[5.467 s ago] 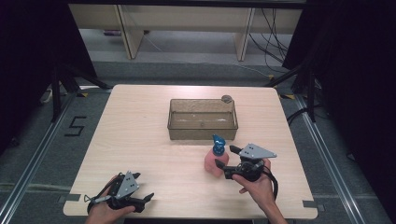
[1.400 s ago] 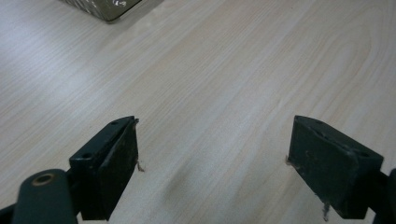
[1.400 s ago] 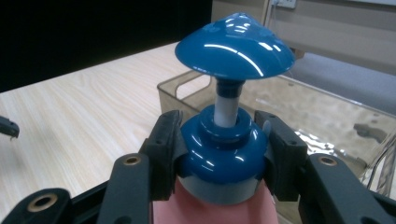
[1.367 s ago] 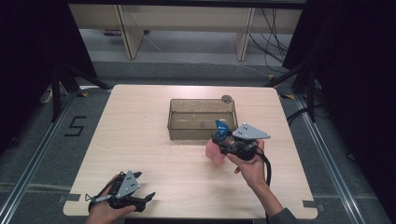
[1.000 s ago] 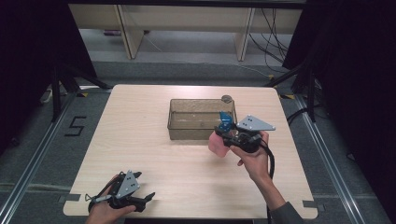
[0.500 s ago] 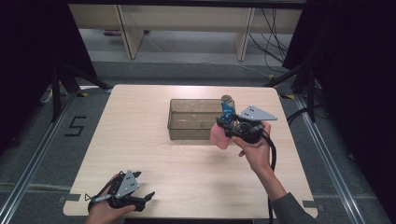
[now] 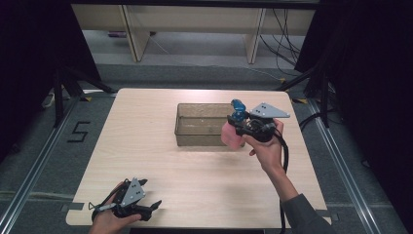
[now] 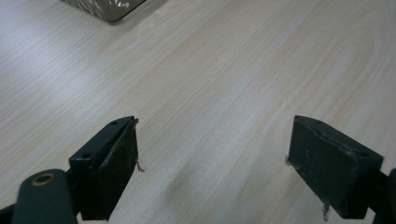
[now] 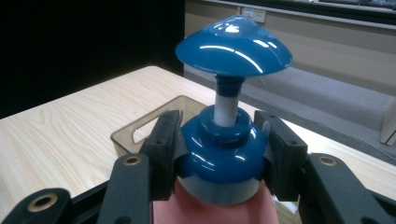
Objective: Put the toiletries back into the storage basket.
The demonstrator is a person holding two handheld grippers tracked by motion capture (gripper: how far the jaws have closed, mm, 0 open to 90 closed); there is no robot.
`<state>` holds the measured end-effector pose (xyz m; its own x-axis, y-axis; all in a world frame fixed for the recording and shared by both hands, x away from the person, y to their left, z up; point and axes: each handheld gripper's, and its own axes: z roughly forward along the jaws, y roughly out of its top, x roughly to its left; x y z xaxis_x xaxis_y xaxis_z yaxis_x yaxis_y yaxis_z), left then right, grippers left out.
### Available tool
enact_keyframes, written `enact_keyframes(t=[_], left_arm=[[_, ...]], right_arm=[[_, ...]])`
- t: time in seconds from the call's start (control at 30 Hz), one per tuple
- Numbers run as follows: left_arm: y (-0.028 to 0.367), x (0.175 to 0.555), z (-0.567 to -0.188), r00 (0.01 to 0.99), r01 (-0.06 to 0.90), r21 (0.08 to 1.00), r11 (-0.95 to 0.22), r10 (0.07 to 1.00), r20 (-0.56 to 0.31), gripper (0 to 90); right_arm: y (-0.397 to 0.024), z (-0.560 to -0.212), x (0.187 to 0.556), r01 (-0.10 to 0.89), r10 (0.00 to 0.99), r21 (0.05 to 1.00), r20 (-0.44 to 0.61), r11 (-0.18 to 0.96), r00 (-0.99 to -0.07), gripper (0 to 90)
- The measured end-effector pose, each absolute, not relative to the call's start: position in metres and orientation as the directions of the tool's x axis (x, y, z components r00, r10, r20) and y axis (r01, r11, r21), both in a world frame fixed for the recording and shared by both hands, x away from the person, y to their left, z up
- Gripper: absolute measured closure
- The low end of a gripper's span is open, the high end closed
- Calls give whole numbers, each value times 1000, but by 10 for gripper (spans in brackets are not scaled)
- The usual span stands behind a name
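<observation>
Over the bin's [image 7: 202, 126] right end, right tongs [image 7: 237, 127] are gripping the upright pink bottle [image 7: 232, 136], bin just left; left tongs [image 7: 146, 210] are idling open.

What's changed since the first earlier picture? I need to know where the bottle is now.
The right gripper, shut on the pink pump bottle by its blue collar, has carried it up off the table and away from the person, to the right end of the clear bin. The grip has not changed. The left gripper stays open at the near left edge; the bin has not moved.
</observation>
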<state>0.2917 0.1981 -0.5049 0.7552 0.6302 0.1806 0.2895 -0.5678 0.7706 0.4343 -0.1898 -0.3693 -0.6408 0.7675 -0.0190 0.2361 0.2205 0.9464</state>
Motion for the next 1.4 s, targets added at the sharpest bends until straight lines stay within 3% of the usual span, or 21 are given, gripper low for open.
enact_keyframes(t=[0.53, 1.4], left_arm=[[197, 292, -506, 754, 288, 784, -550, 635, 169, 155], [198, 292, -505, 765, 283, 772, -569, 620, 176, 154]], right_arm=[[-185, -359, 464, 228, 793, 952, -26, 206, -609, 537], [-184, -387, 508, 285, 844, 939, -8, 190, -536, 537]])
